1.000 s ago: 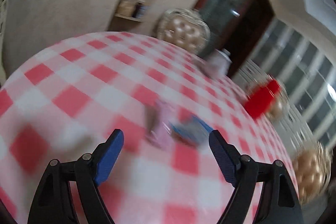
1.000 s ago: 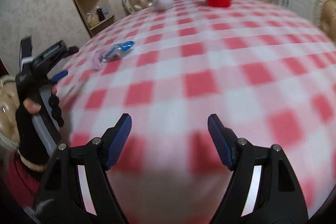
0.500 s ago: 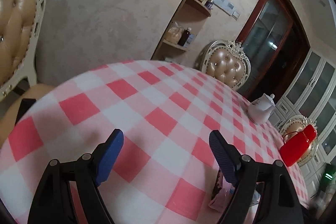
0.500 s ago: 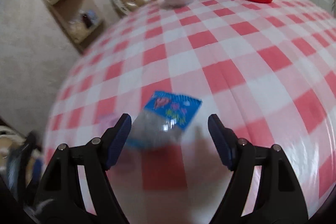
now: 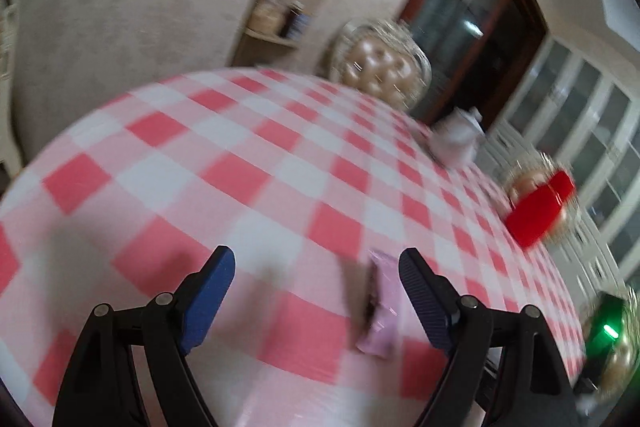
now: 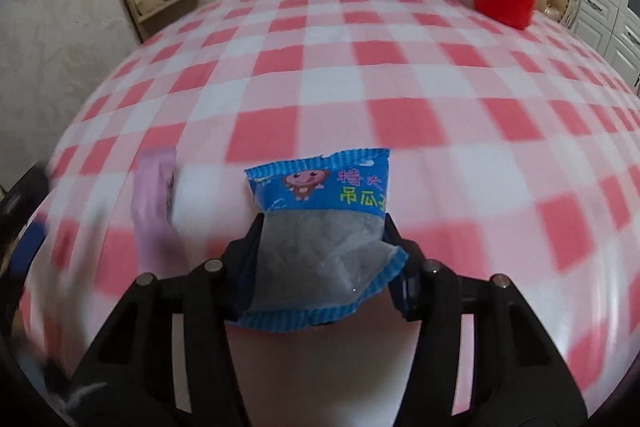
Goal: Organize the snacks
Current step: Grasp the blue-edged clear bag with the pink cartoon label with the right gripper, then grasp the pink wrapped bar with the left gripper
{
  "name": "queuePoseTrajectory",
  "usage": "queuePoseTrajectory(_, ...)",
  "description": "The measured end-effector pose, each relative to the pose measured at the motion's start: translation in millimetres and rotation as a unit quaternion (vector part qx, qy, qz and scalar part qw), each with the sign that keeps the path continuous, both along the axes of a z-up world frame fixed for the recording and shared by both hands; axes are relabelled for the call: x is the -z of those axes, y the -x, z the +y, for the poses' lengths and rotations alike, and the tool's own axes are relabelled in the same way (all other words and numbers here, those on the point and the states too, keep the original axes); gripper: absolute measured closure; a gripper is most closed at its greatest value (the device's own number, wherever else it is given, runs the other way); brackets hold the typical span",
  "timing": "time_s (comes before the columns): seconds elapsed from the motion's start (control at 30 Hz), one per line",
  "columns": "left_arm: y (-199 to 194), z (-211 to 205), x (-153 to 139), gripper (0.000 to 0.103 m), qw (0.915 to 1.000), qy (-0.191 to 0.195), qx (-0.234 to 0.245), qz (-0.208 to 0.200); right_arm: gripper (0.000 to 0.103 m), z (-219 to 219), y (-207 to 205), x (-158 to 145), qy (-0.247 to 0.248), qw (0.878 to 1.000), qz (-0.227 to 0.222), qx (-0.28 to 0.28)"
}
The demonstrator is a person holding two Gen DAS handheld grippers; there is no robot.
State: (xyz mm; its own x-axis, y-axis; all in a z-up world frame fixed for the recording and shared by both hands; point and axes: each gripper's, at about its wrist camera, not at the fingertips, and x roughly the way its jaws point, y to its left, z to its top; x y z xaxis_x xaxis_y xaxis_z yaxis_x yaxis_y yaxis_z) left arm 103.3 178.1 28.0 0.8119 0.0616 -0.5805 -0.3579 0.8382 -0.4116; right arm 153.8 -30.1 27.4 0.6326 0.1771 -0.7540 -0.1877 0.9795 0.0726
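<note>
Blue-topped clear snack packet (image 6: 320, 235), grey contents, cartoon label

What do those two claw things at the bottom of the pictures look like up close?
Both are alike. The left gripper has black plastic arms in a forked shape, with round silver bolts at the joints and ribbed dark-blue pads on the fingertips. The right gripper has the same black arms and bolts.

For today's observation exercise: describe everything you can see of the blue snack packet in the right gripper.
The blue snack packet is a crinkly plastic pouch: a blue top band with a cartoon figure and Chinese characters, a clear window showing greyish contents, and a crimped blue lower edge. The right gripper is shut on its sides, holding it over the checked tablecloth.
</note>
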Motion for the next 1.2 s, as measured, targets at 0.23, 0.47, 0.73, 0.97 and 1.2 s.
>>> queuePoseTrajectory(0.23, -29, -57, 5, 0.018, 0.991, -0.102, 0.069, 0.052, 0.046, -102, 105, -28, -0.074, 0.996, -0.049, -0.016)
queuePoseTrajectory(0.47, -67, -67, 28, 0.02, 0.9817, -0.102, 0.083, 0.138, 0.046, -140, 136, -25, -0.111, 0.993, -0.05, -0.002)
queuePoseTrajectory(0.73, -60, -81, 22, 0.083, 0.9782, -0.126, 0.116, 0.117, 0.045, -130, 136, -23, -0.122, 0.991, -0.038, -0.027)
queuePoseTrajectory(0.97, -11, -158, 0, 0.083, 0.9587, -0.221, 0.163, 0.073, 0.045, -133, 137, -23, -0.112, 0.993, -0.046, -0.013)
queuePoseTrajectory(1.2, 36, -215, -12, 0.083, 0.9472, -0.255, 0.19, 0.041, 0.046, -150, 134, -23, -0.101, 0.993, -0.056, 0.036)
